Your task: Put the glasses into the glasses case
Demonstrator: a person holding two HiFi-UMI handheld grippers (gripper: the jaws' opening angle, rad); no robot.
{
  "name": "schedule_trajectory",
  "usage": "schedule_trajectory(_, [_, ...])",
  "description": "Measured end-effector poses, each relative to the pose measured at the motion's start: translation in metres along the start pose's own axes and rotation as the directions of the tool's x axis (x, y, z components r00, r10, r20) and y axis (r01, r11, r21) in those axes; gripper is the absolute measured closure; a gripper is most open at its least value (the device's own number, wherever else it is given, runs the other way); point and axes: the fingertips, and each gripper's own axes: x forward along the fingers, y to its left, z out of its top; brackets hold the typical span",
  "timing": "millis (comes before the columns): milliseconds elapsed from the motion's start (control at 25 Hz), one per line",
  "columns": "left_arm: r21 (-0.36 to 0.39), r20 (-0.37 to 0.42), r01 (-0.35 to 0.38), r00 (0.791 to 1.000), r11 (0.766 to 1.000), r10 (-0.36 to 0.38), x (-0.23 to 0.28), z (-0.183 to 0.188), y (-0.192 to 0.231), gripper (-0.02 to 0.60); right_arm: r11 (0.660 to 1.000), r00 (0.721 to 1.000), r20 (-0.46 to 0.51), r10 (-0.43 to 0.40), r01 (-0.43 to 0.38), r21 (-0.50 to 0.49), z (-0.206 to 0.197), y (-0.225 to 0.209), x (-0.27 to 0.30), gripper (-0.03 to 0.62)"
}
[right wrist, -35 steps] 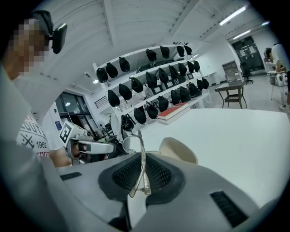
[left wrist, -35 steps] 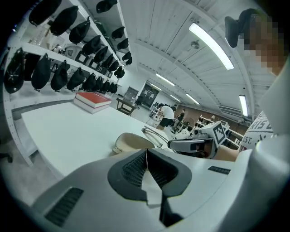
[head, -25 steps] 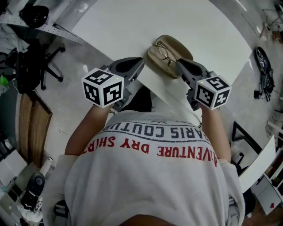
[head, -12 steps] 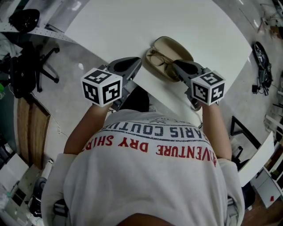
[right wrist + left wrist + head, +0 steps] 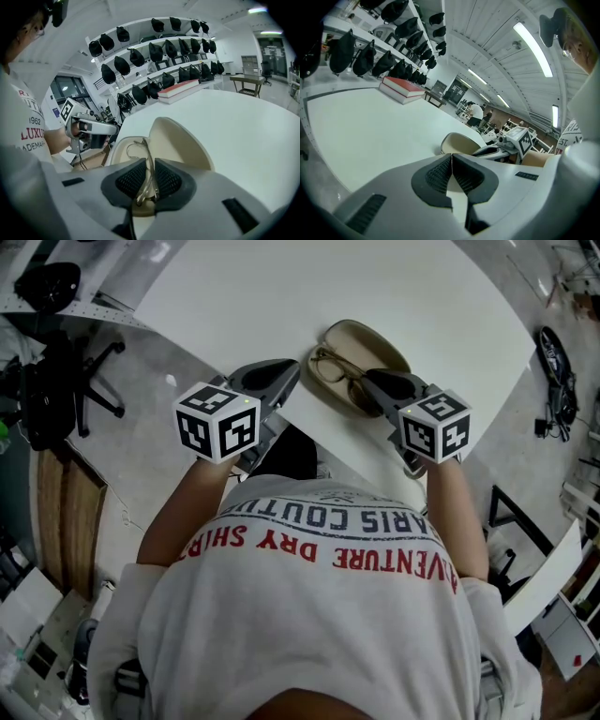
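An open beige glasses case (image 5: 375,338) lies near the front edge of the white table (image 5: 394,287). Thin metal-framed glasses (image 5: 330,369) are inside its lower half. My right gripper (image 5: 368,381) is shut on the near end of the glasses (image 5: 142,157), whose frame runs between the pads (image 5: 130,180). The case lid (image 5: 180,140) stands up behind them. My left gripper (image 5: 292,369) hovers just left of the case, beyond the table's edge. Its jaws (image 5: 451,159) are shut with nothing in them. The case (image 5: 458,143) shows past its tips.
A stack of red books (image 5: 404,88) lies at the far side of the table. Shelves of black bags (image 5: 154,49) line the wall behind. An office chair (image 5: 66,390) stands on the floor at the left. A black cable bundle (image 5: 558,381) lies at the right.
My right gripper has come down with the glasses, which now sit lower in the case. The left gripper has sunk slightly beside the table edge.
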Motion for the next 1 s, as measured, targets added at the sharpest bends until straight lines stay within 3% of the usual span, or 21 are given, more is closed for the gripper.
schedule_trajectory(80, [0.005, -0.002, -0.001, 1.000, 1.000, 0.001, 0.000, 0.000, -0.002, 0.552, 1.000, 1.000, -0.002, 0.006, -0.006, -0.007, -0.001, 0.003, 0.000, 0.539])
schedule_trajectory(280, [0.050, 0.004, 0.005, 1.000, 0.999, -0.005, -0.003, 0.008, -0.013, 0.552, 1.000, 0.997, 0.071, -0.011, 0.012, -0.017, 0.014, 0.005, -0.012, 0.412])
schedule_trajectory(520, [0.126, 0.037, 0.020, 0.999, 0.992, -0.025, -0.018, 0.017, -0.054, 0.552, 0.997, 0.969, 0.245, -0.025, 0.042, -0.061, 0.039, 0.028, -0.069, 0.411])
schedule_trajectory(680, [0.169, 0.091, 0.045, 0.994, 0.985, -0.061, -0.033, 0.028, -0.091, 0.552, 0.994, 0.924, 0.383, -0.013, 0.054, -0.096, 0.054, 0.054, -0.114, 0.470])
schedule_trajectory(880, [0.230, 0.141, 0.072, 0.984, 0.970, -0.107, -0.056, 0.029, -0.144, 0.552, 0.978, 0.882, 0.472, -0.013, 0.109, -0.177, 0.056, 0.085, -0.167, 0.547])
schedule_trajectory(1000, [0.260, 0.176, 0.088, 0.975, 0.961, -0.137, -0.071, 0.031, -0.169, 0.552, 0.980, 0.853, 0.522, -0.004, 0.107, -0.166, 0.059, 0.100, -0.192, 0.562])
